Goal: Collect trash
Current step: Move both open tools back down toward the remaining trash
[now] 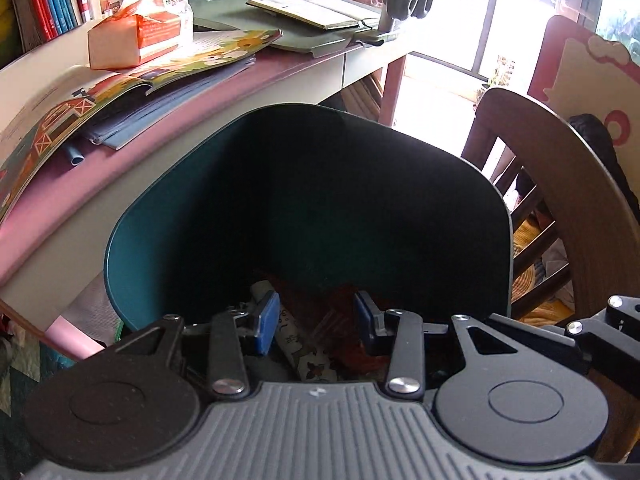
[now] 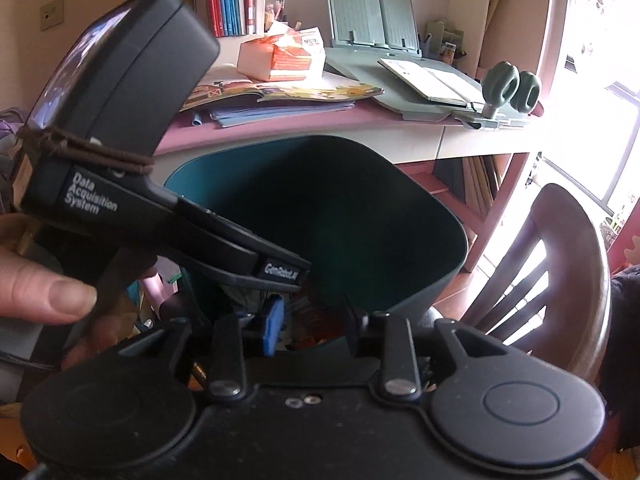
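Note:
A dark teal trash bin (image 1: 168,216) stands beside the pink desk; it also shows in the right wrist view (image 2: 440,240). Inside lie a rolled printed paper (image 1: 298,344) and orange-red wrappers (image 1: 360,356). My left gripper (image 1: 316,320) is open and empty, its fingers inside the bin mouth just above the trash. My right gripper (image 2: 310,320) is open and empty over the bin's near rim. The left gripper's black body (image 2: 120,128) crosses the left of the right wrist view, held by a hand.
The pink desk (image 1: 248,80) carries picture books (image 1: 132,76), an orange tissue pack (image 1: 140,36), a grey book stand (image 2: 372,20) and an open notebook (image 2: 432,76). A dark wooden chair (image 2: 560,272) stands right of the bin. A bright window is at the right.

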Demonstrator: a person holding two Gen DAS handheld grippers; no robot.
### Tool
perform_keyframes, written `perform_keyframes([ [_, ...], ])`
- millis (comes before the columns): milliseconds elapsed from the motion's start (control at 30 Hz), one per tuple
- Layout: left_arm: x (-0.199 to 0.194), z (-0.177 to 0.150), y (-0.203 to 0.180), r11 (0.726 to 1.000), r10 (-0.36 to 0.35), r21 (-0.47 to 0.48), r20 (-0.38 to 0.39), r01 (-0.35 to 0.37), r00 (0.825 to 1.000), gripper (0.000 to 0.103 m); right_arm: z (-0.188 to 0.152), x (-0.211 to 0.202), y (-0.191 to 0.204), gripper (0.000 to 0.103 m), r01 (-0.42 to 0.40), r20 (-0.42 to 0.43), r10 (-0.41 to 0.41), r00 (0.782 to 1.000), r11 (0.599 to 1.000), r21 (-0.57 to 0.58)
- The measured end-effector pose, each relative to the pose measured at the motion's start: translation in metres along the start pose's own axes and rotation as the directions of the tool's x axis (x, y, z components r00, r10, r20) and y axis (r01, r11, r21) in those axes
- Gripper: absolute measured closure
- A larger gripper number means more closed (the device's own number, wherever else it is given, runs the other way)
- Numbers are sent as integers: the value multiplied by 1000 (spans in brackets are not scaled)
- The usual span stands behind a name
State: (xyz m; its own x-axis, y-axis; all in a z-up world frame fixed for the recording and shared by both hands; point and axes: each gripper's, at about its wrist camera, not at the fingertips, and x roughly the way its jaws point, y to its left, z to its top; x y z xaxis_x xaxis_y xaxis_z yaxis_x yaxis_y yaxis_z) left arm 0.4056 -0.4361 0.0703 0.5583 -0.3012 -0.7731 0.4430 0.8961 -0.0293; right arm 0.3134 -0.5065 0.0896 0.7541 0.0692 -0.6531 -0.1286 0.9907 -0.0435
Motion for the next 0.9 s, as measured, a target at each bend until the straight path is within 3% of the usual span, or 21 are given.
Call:
perform_keyframes([
  [67, -4, 0, 2, 1000, 4, -14, 3, -4, 1000, 41, 0, -2, 0, 66, 3, 5, -3, 1000, 1000, 3],
  [367, -49, -9, 26, 999, 1, -53, 75, 3, 997, 37, 0, -25, 6, 61, -3, 29, 3, 1000, 1000, 20],
  [433, -64, -16, 32, 998, 18, -53, 92, -13, 996, 25, 1, -32, 10, 58, -17, 41, 16, 999, 999, 27],
  [533, -88, -27, 45, 997, 23, -78, 119, -14, 993, 24, 1, -43, 21, 51, -30, 64, 29, 998, 999, 22],
  [900, -172, -81, 108, 985, 124, -138, 165, -101, 978, 24, 2, -87, 85, 45, -156, 114, 161, 980, 986, -54],
])
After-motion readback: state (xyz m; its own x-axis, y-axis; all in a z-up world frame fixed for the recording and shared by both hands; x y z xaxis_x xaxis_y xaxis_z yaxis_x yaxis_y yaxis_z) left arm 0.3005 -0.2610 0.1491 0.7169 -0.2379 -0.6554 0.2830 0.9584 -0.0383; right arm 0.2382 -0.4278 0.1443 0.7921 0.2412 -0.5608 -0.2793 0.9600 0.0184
